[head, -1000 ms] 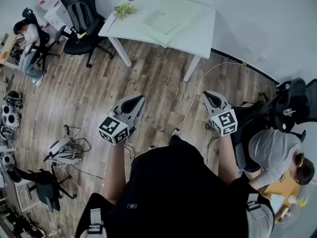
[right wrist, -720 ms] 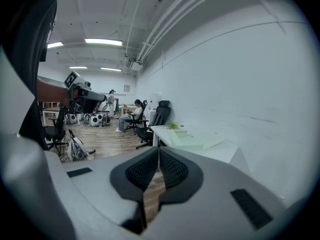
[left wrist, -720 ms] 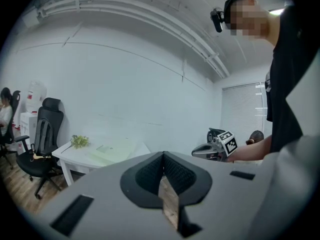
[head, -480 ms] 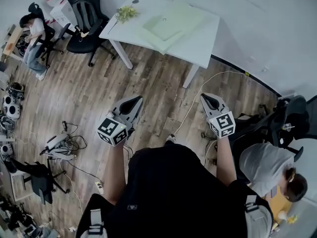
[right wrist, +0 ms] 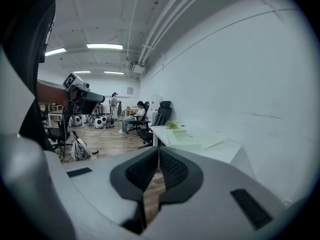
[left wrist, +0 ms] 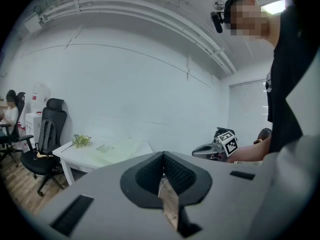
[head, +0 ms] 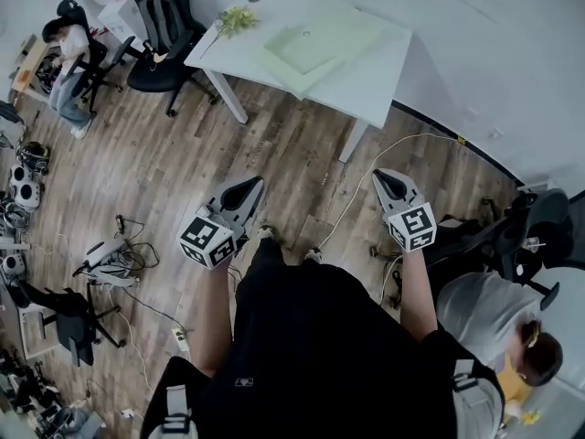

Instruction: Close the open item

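Note:
A pale green flat item (head: 315,39), like a folder lying spread out, rests on a white table (head: 384,71) against the wall, well ahead of me. My left gripper (head: 249,188) and right gripper (head: 382,177) hover side by side over the wood floor, both pointing toward the table and far short of it. In the left gripper view the left gripper (left wrist: 162,159) is shut and empty, the green item (left wrist: 117,149) beyond it. The right gripper (right wrist: 158,154) is likewise shut with nothing in it, the green item (right wrist: 192,139) ahead.
A small green plant (head: 233,18) sits at the table's left end. A black office chair (head: 160,26) stands left of the table. A white cable (head: 366,181) runs across the floor. A person (head: 498,318) sits at my right, and gear (head: 110,263) lies at left.
I have stepped forward: the table and floor have slid slightly nearer in the head view, and a foot now shows ahead. Both grippers stay shut and level.

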A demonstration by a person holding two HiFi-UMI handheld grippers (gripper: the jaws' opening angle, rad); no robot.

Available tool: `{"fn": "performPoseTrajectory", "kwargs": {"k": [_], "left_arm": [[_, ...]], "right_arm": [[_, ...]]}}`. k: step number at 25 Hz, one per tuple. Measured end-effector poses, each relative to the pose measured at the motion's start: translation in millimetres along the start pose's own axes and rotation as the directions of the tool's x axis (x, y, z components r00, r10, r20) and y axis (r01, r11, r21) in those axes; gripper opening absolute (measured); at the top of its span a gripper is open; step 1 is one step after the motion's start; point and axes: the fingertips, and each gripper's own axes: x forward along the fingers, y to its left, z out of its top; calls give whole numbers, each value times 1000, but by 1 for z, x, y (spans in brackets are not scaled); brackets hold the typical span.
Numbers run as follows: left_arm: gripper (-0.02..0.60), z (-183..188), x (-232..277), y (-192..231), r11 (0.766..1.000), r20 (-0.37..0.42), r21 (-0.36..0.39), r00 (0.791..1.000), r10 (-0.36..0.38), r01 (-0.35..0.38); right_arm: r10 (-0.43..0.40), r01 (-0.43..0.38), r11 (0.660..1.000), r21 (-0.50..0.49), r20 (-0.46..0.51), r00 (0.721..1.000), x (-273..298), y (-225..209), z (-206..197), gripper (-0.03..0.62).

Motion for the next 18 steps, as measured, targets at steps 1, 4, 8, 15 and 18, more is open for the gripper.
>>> {"fn": "performPoseTrajectory", "kwargs": {"k": [1,4,8,15,18], "left_arm": [[5,1,2,1,1000,-2,1,1000,-1,1],[5,4,10,4,1000,-4,6,1000,-13,13],[5,7,24,17,999,0,6,999,-42,42],[5,22,70,50,992,14,-3,992,-122,122],[5,29,88,73,990,15,-7,990,-141,141]], "right_arm": [[-3,3,1000,5,-1,1000,0,-2,-1,6],[-18,18,1000,21,-5,1000,0,-8,-4,7],[-47,48,999,24,-16,999,5,-14,-6,6],[-123,124,992,19,-55,991,18,-50,1,7],[-145,146,989,10,-58,988,35,-66,12,6]]}}
